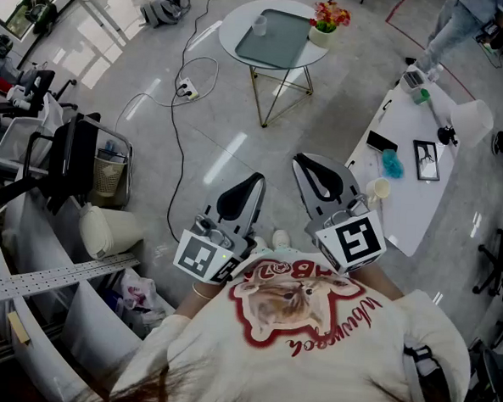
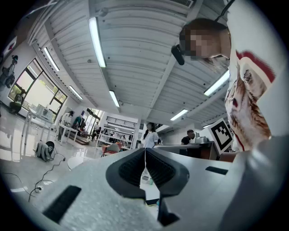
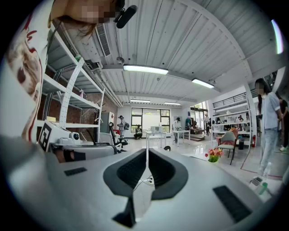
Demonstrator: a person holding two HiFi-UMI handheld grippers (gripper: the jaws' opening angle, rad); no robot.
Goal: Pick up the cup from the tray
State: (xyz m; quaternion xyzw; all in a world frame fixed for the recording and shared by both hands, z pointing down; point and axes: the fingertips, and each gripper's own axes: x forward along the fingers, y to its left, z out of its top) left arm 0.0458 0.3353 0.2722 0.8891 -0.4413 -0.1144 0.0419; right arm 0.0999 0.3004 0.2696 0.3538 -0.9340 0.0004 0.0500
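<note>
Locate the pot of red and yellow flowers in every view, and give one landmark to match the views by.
Head view: the pot of red and yellow flowers is at top centre, on the round white table, right of the grey tray.
Left gripper view: not in it.
Right gripper view: mid-right, just right of the shut right tool.
Shared landmark: the person's white shirt with red print, in all three.
</note>
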